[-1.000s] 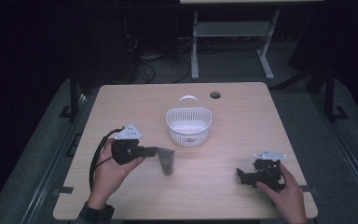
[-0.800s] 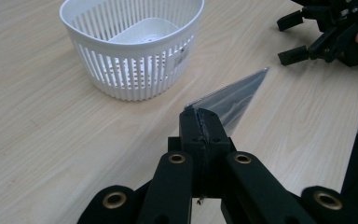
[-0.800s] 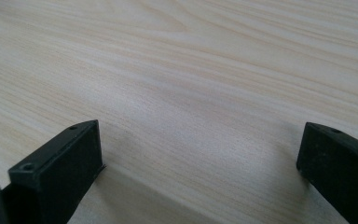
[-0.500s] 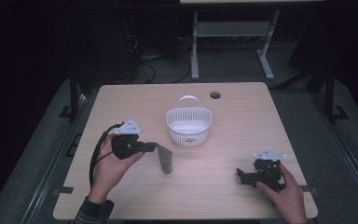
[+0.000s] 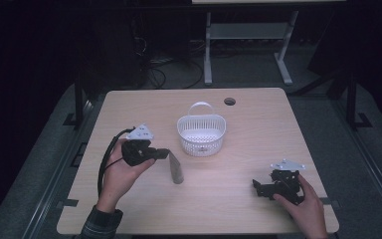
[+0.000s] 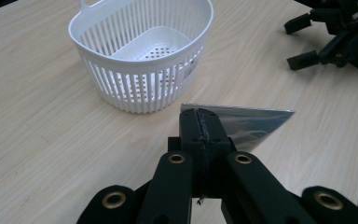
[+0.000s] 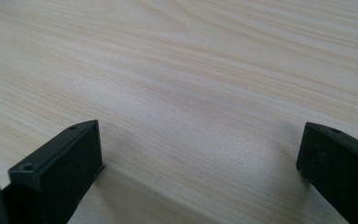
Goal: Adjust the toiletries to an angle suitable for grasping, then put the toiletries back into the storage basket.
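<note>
From the high view, the left gripper (image 5: pixel 162 154) is clamped on the top edge of a flat grey foil pouch (image 5: pixel 176 169), which hangs with its long axis running down toward the table (image 5: pixel 258 124); whether its lower end touches the wood I cannot tell; the white slatted basket (image 5: pixel 201 133) stands just beyond and to the right of the pouch, so a move to drop it in would go forward and right, over the near rim; the left hand is much the nearer, the right gripper (image 5: pixel 259 187) resting well apart at the table's near right corner (its jaws point left, toward the middle).

In the left gripper view, the left gripper (image 6: pixel 202 122) has its jaws pressed together on the foil pouch (image 6: pixel 247 125), which juts out to the right as a tapering grey sheet; the basket (image 6: pixel 142 56) lies straight ahead and a little left, its perforated floor bare; the pouch's far tip and any printing are hard to make out; the other gripper shows at upper right, cut off by the frame.

In the right gripper view, the right gripper (image 7: pixel 200 154) stands wide open over bare wood, holding nothing.
</note>
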A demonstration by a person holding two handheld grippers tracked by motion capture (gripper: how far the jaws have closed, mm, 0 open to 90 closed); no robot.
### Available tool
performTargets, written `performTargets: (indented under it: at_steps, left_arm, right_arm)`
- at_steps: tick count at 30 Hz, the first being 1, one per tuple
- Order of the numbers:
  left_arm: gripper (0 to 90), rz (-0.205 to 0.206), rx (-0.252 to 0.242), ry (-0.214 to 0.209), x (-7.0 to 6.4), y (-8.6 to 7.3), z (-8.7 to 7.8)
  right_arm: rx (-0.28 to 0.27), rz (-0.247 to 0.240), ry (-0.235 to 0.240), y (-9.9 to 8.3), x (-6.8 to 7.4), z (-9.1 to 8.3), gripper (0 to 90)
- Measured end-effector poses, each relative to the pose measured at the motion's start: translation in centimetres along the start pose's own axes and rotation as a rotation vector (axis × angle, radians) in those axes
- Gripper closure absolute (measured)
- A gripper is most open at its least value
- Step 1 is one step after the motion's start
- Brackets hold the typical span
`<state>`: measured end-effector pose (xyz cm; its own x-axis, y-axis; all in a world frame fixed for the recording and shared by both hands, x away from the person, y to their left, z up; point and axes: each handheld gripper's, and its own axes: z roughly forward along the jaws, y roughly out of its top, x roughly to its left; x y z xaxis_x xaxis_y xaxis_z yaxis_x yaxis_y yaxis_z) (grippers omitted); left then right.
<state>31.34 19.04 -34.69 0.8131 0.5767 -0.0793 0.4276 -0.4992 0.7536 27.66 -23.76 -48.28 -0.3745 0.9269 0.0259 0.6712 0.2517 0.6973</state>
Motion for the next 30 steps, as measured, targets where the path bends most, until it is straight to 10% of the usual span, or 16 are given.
performTargets:
  at_steps: [15, 30]
  left_arm:
    - [31.6, 0.037, 0.040, -0.054, -0.8, 0.7, -1.3]
    - [21.7, 0.038, 0.078, -0.025, -1.5, 2.0, 0.4]
  right_arm:
    - [-0.001, -0.002, 0.001, 0.0, 0.0, 0.0, 0.0]
    - [-0.001, -0.002, 0.001, 0.0, 0.0, 0.0, 0.0]
